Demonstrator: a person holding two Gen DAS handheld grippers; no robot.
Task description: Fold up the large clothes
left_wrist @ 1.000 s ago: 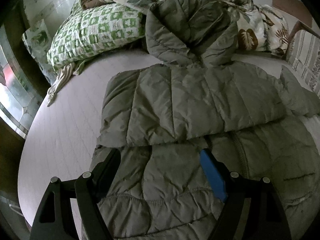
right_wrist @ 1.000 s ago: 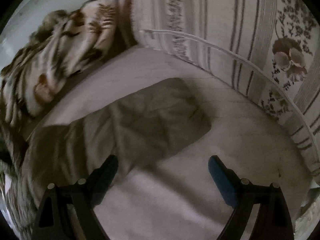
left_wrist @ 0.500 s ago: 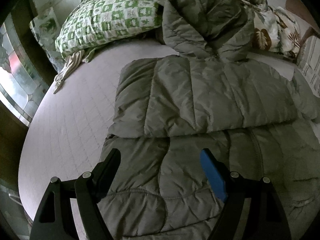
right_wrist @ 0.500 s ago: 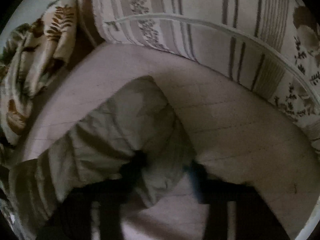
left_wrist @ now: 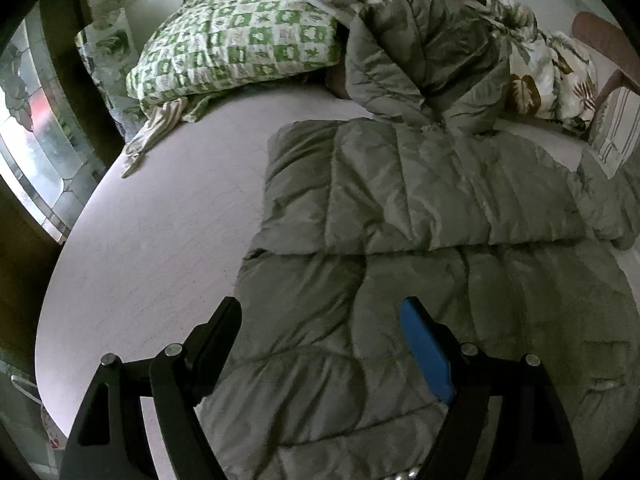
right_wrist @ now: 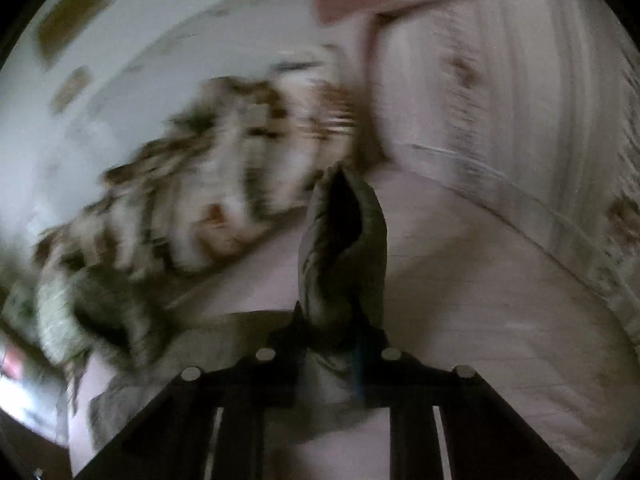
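Left wrist view has the olive puffer jacket [left_wrist: 420,208] spread across the pale bed sheet [left_wrist: 160,240], one sleeve folded over its chest and the hood up at 12 o'clock by the green checked pillow [left_wrist: 236,44]; the left gripper [left_wrist: 320,320] hangs over the hem with its fingers spread wide, quilted fabric lying between and under them. Right wrist view is blurred, yet the right gripper [right_wrist: 332,332] is plainly clamped on the sleeve cuff [right_wrist: 344,240], which stands up from the pinch toward 12 o'clock, leaf-print blanket [right_wrist: 208,200] off at 10 o'clock
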